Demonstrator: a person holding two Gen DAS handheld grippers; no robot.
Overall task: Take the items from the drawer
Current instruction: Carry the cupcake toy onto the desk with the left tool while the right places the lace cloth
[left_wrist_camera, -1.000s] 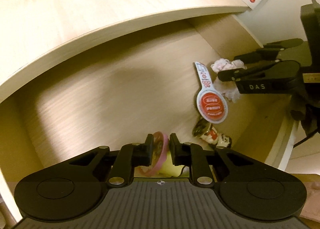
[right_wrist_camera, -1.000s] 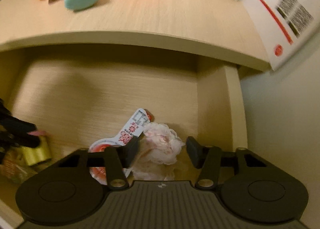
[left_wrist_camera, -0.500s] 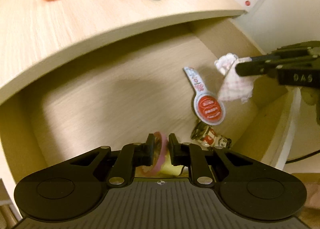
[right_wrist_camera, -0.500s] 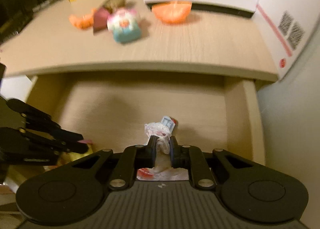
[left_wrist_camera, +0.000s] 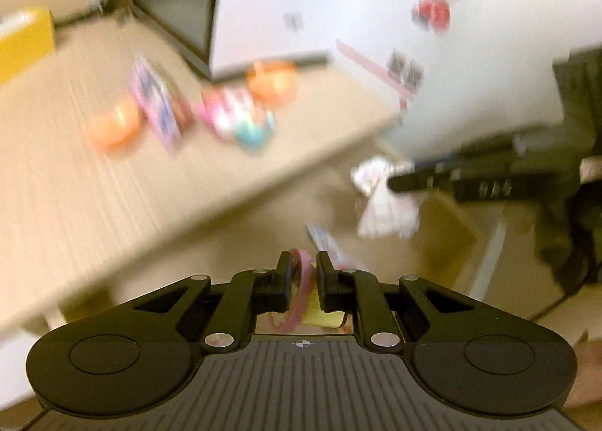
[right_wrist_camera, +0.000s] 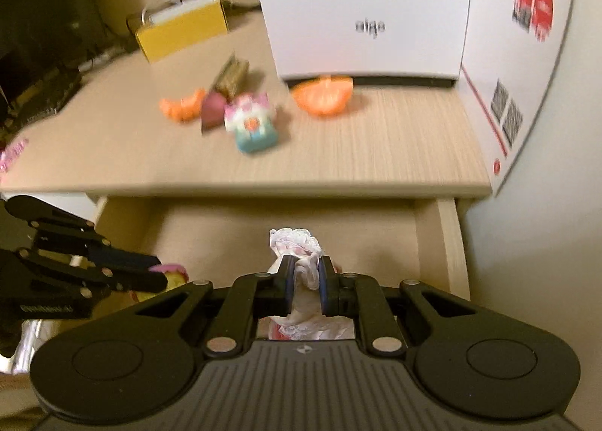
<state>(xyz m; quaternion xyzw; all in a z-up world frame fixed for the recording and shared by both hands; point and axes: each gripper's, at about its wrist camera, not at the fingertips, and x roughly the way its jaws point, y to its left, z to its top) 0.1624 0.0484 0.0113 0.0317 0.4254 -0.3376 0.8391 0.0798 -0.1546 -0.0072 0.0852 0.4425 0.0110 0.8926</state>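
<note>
The right gripper [right_wrist_camera: 304, 282] pinches a soft, light lace cloth [right_wrist_camera: 297, 243] mid-bunch — it droops; the left gripper [left_wrist_camera: 303, 275] clamps 1 stiff pink ring [left_wrist_camera: 301, 280] by its edge.

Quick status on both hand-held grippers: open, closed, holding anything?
Left hand-held gripper: closed on a pink-rimmed item.
Right hand-held gripper: closed on a white lace cloth.
</note>
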